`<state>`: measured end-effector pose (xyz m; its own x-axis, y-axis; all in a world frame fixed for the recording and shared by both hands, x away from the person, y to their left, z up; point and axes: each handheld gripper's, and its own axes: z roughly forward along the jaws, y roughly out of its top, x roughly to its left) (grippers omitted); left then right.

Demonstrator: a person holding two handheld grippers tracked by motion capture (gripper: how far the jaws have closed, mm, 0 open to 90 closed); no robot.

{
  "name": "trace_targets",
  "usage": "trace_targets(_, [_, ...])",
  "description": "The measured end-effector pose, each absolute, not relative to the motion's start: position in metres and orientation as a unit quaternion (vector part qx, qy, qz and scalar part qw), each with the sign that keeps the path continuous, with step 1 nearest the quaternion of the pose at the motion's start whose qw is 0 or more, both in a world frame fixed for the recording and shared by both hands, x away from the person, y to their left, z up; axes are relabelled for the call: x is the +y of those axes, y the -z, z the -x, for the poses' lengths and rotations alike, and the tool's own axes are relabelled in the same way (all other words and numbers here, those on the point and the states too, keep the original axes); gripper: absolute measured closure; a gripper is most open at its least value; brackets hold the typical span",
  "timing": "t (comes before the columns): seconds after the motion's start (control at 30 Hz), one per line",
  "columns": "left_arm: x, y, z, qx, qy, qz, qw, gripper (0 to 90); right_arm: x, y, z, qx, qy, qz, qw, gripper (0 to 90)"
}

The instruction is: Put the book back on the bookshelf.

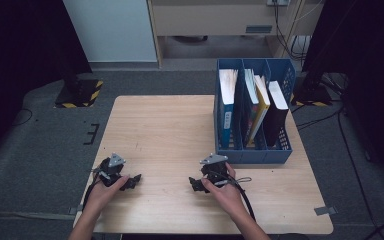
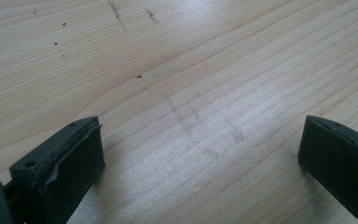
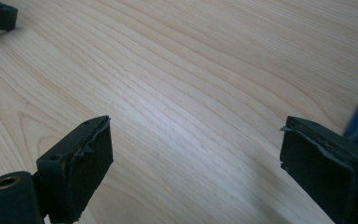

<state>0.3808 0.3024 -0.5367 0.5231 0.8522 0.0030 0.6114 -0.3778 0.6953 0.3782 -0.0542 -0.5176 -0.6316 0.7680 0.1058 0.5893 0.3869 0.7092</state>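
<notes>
While both sets of jaws stand wide open with nothing between them, not much can be dropped yet, but a few things could go wrong. The right gripper (image 1: 196, 184) is held low over the wooden surface (image 1: 170, 130), just in front of the blue file rack (image 1: 254, 155). The left gripper (image 1: 132, 181) is held well away from the rack, far off to its left.

The rack is kept at the far right part of the surface, and books are stood up inside it: a blue book (image 1: 227, 107), a yellow-edged book (image 1: 260, 102) and a black book (image 1: 276, 112). The rack is probably what will be reached for.

If the right gripper is pushed forward too low, the front wall of the rack could be bumped and the rack could be slid back. If a book is pinched only at its corner, it could be tipped or let slip. The leaning yellow-edged book could be knocked over by a careless reach. The cable (image 1: 245, 197) could also be dragged against the rack.
</notes>
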Motion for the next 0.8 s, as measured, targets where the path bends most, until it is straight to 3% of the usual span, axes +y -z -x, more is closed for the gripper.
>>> trace_targets(0.8, [0.302,0.537,-0.381,0.451,-0.184,-0.810,0.327,0.0,-0.018,0.539,-0.410,0.816,-0.346,-0.428,0.177,6.7])
